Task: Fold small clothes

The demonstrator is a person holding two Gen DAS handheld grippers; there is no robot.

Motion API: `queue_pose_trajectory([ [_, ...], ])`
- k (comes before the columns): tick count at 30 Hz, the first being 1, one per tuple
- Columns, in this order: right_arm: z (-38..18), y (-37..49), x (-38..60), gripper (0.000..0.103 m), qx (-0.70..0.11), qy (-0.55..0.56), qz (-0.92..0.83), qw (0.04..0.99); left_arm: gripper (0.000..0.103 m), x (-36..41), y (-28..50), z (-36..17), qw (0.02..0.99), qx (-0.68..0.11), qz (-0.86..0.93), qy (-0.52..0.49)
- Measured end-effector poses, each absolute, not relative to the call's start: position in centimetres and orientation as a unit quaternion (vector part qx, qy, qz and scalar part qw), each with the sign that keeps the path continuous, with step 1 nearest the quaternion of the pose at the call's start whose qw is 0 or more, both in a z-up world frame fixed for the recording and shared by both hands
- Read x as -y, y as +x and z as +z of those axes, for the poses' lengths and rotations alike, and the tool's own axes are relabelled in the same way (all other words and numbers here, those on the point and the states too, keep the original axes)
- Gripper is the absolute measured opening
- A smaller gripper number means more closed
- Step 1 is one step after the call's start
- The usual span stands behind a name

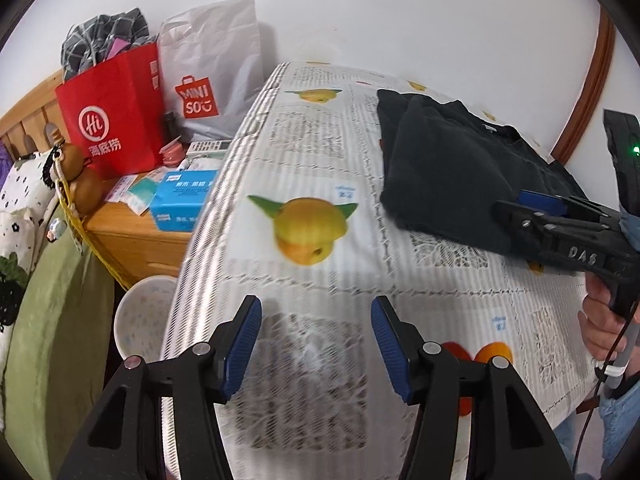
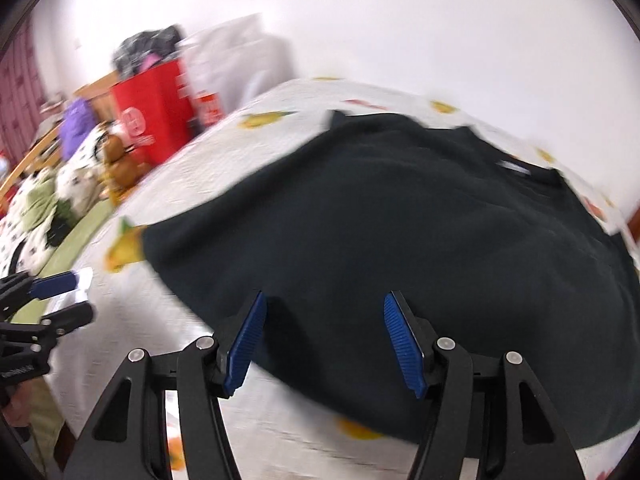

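The left claw tilts downward over the near part of the surface, which is covered by a white cloth printed with yellow fruit and newspaper text; its two blue ribbed pads stand apart with only bare cloth showing between them, so it is released and grips nothing. The right claw also tilts downward, above the near edge of the dark green-black folded garment; its blue pads are spread, the fabric shows in the gap below them, and neither pad presses on it, so this claw too is released. From the left wrist view the right claw reaches in from the right side, its black frame lying low across the near corner of the garment, and a hand wraps the handle beneath it, with a cable running down past the wrist. From the right wrist view the left claw shows at the far left edge, well apart from the garment, its fingers parted. The garment lies on the far right part of the surface, folded over itself with its collar toward the wall. Beyond the surface's left edge stand a red paper bag and a white paper bag on a wooden cabinet.
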State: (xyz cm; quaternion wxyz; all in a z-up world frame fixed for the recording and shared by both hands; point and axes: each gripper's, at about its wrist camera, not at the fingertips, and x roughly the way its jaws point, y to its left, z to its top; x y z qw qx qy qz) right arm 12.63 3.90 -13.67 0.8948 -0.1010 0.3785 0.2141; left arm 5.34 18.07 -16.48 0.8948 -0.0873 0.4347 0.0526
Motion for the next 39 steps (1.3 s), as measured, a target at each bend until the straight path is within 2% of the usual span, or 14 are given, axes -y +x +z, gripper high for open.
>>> queue_pose_trajectory([
  [3,-14.1,11.6,-7.2,0.061,-0.365,-0.138,0.223,0.893,0.057,-19.0,4.8,-16.6,0.893,-0.434,0.049,-0.103],
  [4,-14.2,11.3,-7.8,0.064,-0.361,-0.145,0.219,0.895,0.057,-19.3,4.6,-16.6,0.893,-0.434,0.048,-0.108],
  [12,-14.4,9.1,-11.2,0.062,-0.336,-0.199,0.262,0.883,0.059,-19.7,4.0,-16.7,0.895,-0.428,0.027,-0.120],
  [19,-15.7,11.7,-12.1,0.060,-0.331,-0.190,0.238,0.893,0.059,-19.6,4.9,-17.2,0.891,-0.438,0.015,-0.122],
  [22,-16.0,12.4,-12.5,0.037,-0.315,-0.205,0.212,0.902,0.059,-19.3,5.3,-17.1,0.891,-0.439,0.012,-0.116],
  [23,-15.7,12.6,-12.3,0.020,-0.313,-0.199,0.213,0.904,0.059,-19.1,5.5,-17.1,0.891,-0.440,0.009,-0.115],
  [27,-12.6,14.3,-8.9,0.016,-0.329,-0.087,0.244,0.908,0.059,-18.3,6.4,-16.9,0.891,-0.438,-0.002,-0.117],
  [33,-6.2,13.9,0.9,0.015,-0.232,0.043,0.199,0.951,0.059,-15.5,8.5,-16.4,0.893,-0.438,-0.020,-0.107],
  [39,-6.6,14.1,12.5,0.015,-0.211,0.151,0.139,0.956,0.059,-10.0,11.1,-15.7,0.896,-0.430,-0.065,-0.086],
])
